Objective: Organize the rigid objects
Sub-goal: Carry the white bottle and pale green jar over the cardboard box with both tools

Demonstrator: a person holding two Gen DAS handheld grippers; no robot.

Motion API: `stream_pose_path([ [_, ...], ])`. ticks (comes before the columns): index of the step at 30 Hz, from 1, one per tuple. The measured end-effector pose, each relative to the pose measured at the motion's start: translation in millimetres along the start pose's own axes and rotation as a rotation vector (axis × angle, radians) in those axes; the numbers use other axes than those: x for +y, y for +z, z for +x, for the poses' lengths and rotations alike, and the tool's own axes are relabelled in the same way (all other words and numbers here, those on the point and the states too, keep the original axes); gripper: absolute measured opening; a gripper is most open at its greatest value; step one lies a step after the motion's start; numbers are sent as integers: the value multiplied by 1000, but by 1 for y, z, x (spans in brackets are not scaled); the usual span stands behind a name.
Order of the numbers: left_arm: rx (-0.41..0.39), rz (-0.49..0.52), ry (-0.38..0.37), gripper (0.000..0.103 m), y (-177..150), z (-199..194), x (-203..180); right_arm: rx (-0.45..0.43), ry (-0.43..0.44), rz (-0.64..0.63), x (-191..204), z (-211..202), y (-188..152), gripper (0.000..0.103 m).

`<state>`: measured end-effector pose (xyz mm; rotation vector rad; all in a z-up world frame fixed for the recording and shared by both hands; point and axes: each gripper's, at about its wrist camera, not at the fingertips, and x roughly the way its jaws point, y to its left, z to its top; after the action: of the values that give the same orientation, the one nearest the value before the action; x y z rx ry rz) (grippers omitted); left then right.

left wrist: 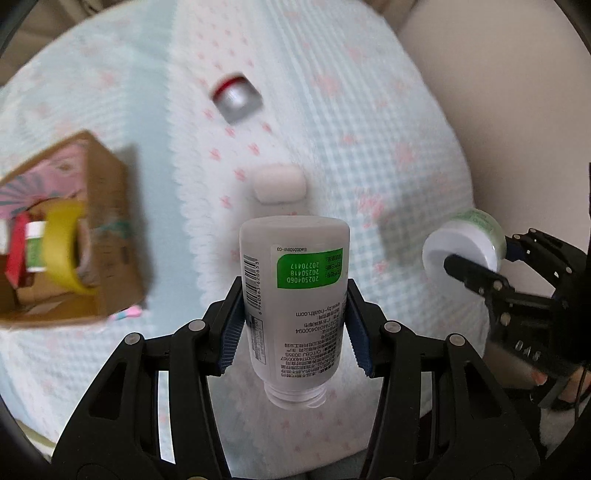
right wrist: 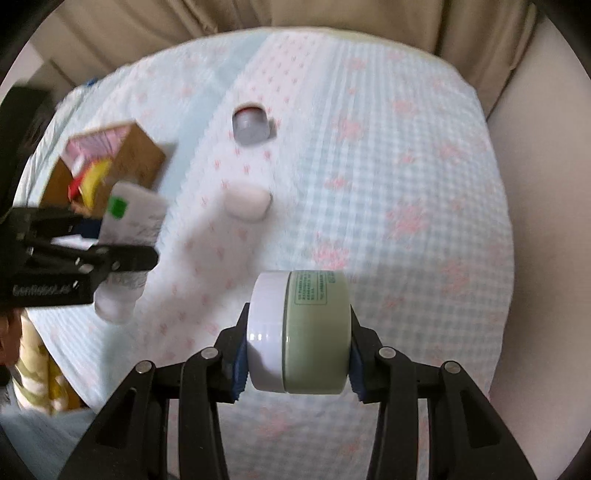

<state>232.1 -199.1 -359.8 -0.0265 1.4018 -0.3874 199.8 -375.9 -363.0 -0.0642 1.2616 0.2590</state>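
Two containers are held in the air above a bed (left wrist: 369,122) covered in a pale blue checked sheet with pink flowers. The left gripper (left wrist: 293,325) is clamped on a white supplement bottle (left wrist: 295,295), its blue pads (left wrist: 232,332) pressing both sides of the body. The bottle sits between the fingers upside down, base pointing away from the camera and open threaded neck toward it; a green date panel and a barcode show on its label. The right gripper (right wrist: 297,360) is closed on a green jar (right wrist: 314,332) with a white lid, pinched across its flat ends, so the jar lies on its side with the lid toward the left finger. In the left wrist view the right gripper (left wrist: 458,258) and its jar (left wrist: 465,240) appear off to the right, well apart from the bottle; in the right wrist view the left gripper (right wrist: 110,254) with the bottle (right wrist: 129,221) appears at the left.

On the sheet ahead of both grippers lies a small white rounded case (left wrist: 279,183), and farther on a grey object with a red edge (left wrist: 236,94), blurred. To the left stands an open cardboard box (left wrist: 110,192) holding a yellow tape roll (left wrist: 64,251), a red item and a white-and-green container. Beige curtains (right wrist: 332,14) hang beyond the bed.
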Motion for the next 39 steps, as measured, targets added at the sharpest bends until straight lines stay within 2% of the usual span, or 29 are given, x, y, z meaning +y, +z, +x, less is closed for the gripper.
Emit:
stream_pose_path([
  [6,-110,-51,8,47,-14,-80,35,-86,18,27,34,-57,29,40],
  [11,-181,-110,48,47,-28,-143,76,-168,52,-30,80,-97,59,40],
  [16,-209,-156,79,47,-43,-189,127,-211,97,-44,131,-120,83,40],
  [20,-226,-170,92,47,-49,-214,176,-213,101,-32,173,-130,95,40],
  [25,-231,-163,77,47,-47,-226,235,-207,112,12,224,-123,109,40],
  [30,-199,-133,34,47,-36,-224,297,-185,113,104,270,-100,122,40],
  [33,-162,-84,50,47,-28,-211,329,-153,122,167,296,-75,130,40],
  [39,-53,-32,31,47,-13,-167,376,-70,165,281,337,-19,141,40],
])
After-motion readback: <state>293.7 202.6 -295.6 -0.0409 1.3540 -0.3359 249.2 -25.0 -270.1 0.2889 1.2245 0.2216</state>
